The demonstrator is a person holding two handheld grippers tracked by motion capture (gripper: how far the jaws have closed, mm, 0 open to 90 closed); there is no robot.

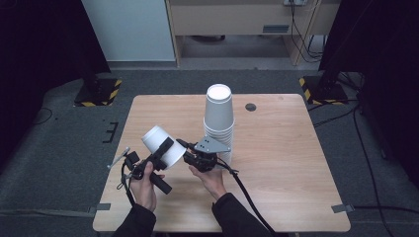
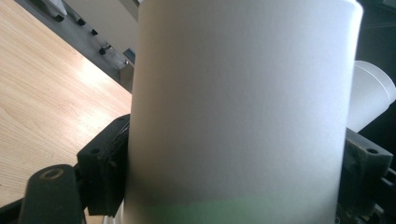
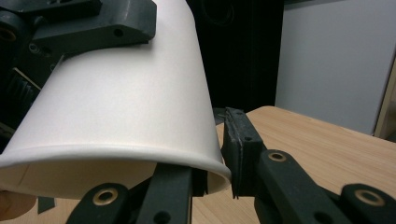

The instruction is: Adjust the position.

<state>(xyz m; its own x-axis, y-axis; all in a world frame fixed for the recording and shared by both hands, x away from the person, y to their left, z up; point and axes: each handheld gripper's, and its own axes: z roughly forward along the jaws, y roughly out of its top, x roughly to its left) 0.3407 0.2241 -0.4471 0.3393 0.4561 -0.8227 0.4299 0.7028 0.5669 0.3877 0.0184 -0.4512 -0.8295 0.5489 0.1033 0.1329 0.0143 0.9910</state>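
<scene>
Above the wooden table (image 1: 276, 163), the left gripper (image 1: 159, 154) clamps a tilted white paper cup (image 1: 160, 146) by its sides; the right gripper (image 1: 190, 154) pinches its rim; a stack of white paper cups (image 1: 219, 121) stands just beside them.

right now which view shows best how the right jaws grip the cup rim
The right gripper view: the cup rim sits pinched between one jaw inside and one outside. The high view shows the right gripper meeting the cup from afar. The left gripper view shows the cup wall held by the left gripper.

Left claw (image 1: 157, 157) clamped tight (tilted up); right claw (image 1: 190, 153) pinched narrow, alongside.
</scene>
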